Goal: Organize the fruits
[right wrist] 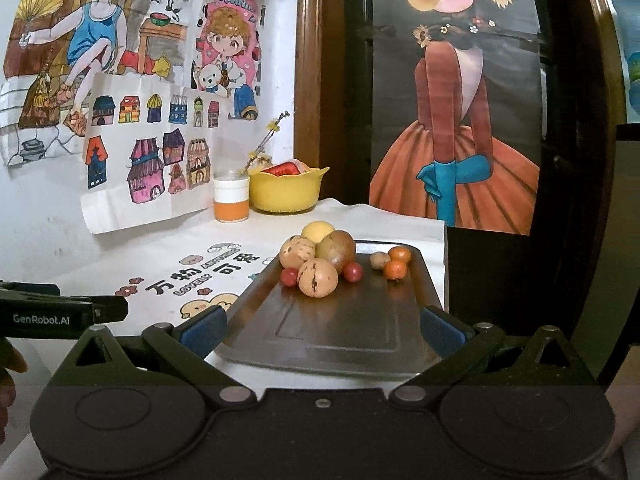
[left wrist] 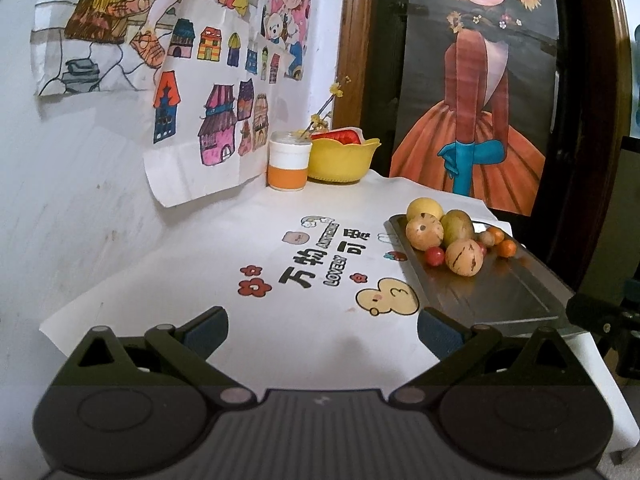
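With both the left gripper (left wrist: 322, 332) and the right gripper (right wrist: 323, 330) held released and empty, the fruits (right wrist: 318, 276) — heaped at the far end of the dark tray (right wrist: 340, 332) on the bench (left wrist: 280, 208) — are best lifted singly, small ones first.

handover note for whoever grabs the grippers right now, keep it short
Left gripper: open, empty, over the printed table cover.
Right gripper: open, empty, at the near end of the dark tray.
All the fruit sits bunched at the tray's far end: four large pieces, two red cherry tomatoes, two small oranges, one small brown piece.
Yellow bowl stands at the back beside the orange and white cup.
Done: nothing visibly sorted. Left: all of it.
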Available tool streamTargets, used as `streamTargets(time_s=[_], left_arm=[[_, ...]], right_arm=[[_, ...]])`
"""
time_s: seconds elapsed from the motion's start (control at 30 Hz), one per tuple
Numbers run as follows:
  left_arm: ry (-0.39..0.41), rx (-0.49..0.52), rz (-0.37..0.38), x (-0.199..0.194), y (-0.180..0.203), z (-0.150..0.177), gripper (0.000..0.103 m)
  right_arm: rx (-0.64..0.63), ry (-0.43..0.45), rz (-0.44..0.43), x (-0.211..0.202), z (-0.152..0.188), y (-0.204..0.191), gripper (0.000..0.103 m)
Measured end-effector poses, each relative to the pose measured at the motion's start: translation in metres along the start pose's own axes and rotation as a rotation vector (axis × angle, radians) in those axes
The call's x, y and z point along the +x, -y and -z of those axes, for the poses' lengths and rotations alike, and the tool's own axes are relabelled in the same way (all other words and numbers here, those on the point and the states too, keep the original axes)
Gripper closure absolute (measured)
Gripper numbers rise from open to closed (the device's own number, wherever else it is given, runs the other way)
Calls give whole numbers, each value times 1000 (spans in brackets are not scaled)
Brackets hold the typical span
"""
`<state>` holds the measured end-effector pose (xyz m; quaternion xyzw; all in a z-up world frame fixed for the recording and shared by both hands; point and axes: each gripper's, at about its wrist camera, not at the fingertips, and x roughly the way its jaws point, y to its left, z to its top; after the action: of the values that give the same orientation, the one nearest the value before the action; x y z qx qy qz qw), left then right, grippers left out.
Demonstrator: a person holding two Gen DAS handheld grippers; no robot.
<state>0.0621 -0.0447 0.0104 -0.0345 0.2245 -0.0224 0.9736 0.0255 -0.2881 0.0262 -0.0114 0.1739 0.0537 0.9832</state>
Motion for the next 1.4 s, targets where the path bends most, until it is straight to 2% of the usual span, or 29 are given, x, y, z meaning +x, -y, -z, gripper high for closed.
streamTargets(time_s=[0.5,1.4], left_arm=[[-1,-5,-7,-3,-9,9,0],[-8,-3,-20,-5,-8,8,0]], right_arm=[[-8,-21,-3,0,13,-11,1],[-11,-25,-5,1,13,-13,1]])
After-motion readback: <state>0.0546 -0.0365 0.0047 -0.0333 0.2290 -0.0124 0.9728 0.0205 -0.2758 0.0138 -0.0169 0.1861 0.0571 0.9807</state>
